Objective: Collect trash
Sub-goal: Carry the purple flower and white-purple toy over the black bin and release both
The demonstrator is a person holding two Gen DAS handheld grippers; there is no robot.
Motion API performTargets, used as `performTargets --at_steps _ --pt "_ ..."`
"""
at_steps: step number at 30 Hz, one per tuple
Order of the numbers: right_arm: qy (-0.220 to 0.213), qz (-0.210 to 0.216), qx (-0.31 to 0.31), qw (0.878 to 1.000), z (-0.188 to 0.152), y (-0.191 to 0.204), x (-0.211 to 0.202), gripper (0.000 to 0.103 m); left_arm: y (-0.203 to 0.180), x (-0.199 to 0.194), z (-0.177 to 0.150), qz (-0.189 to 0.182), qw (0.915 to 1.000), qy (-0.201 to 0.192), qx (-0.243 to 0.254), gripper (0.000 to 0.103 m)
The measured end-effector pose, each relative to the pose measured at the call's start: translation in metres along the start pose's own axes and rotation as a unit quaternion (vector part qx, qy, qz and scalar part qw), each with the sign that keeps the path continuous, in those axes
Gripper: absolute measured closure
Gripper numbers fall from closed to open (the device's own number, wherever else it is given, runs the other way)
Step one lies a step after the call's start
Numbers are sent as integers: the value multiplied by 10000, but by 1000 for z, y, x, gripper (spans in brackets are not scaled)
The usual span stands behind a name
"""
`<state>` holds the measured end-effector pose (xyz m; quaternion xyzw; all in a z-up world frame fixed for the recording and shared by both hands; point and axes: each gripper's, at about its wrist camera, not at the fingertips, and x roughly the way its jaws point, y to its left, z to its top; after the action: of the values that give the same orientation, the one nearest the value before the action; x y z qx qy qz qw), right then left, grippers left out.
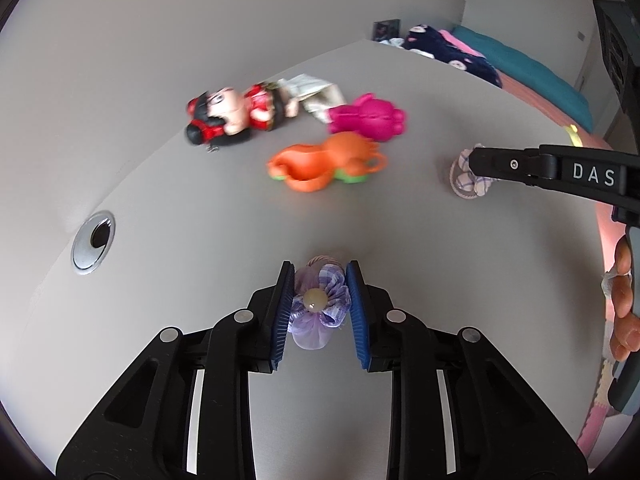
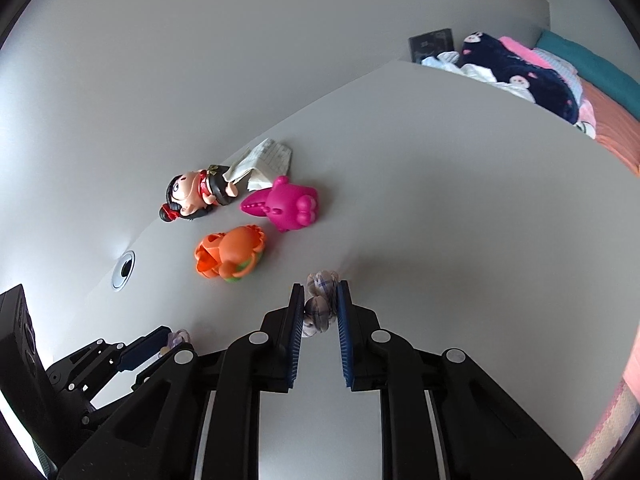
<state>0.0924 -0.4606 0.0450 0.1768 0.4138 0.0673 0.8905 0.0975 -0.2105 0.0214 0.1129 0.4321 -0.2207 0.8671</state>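
Grey desk surface (image 1: 400, 92) is filling both views, backed by a pale wall, with a bed edge and heaped bedding at the far right.

Left gripper (image 1: 320, 308) is clamping a purple fabric flower (image 1: 320, 300), beaded at its centre, between its blue pads (image 1: 280, 320); both pads are pressing on the petals. Right gripper (image 2: 320, 316) is gripping a checked fabric scrunchie (image 2: 318, 308) in the same manner, its pads (image 2: 296, 332) closing on the bunched cloth. Whether either item is clear of the desk cannot be told from these views. In the left wrist view the right gripper is entering from the right edge, with the person's hand (image 1: 624, 300) on its handle.

Beyond the tools, an orange plastic toy (image 2: 228, 254) is lying nearest, a little to the far left of both grippers. A pink plastic toy (image 2: 286, 204) is sitting farther on, and a doll (image 2: 192, 196) in red and black is lying to its left, long axis running left to right. Crumpled paper (image 2: 266, 160) is resting just behind the doll and pink toy, touching both. A round metal grommet (image 2: 123, 270) is set in the desk at the left.

Judgement: the paper is the likeliest remaining trash. It lies far and slightly left of both tools, beyond the toys, so neither is clearly nearer. Both grippers are occupied and would need emptying first. No bin is in view.
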Motion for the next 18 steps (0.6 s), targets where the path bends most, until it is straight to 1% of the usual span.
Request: performTargets --at_steps 4,9,13,17,18 --pt "-145 -58 11 9999 -9 -12 -22 85 -31 -13 0 -167 9997 -115 164 76" --pt "-380 -113 118 9991 -27 -37 -56 85 -75 -24 5 -419 9981 -221 397 76" --pt "-541 -227 245 9980 -43 -64 -85 85 -117 -28 5 -635 9954 -237 669 76" --pt "-700 -384 493 9956 -57 -100 -116 85 -157 -28 7 -845 9918 -252 930 76" --pt "-736 -415 551 9949 -60 -107 -122 88 -164 -30 5 -884 9909 -275 975 76"
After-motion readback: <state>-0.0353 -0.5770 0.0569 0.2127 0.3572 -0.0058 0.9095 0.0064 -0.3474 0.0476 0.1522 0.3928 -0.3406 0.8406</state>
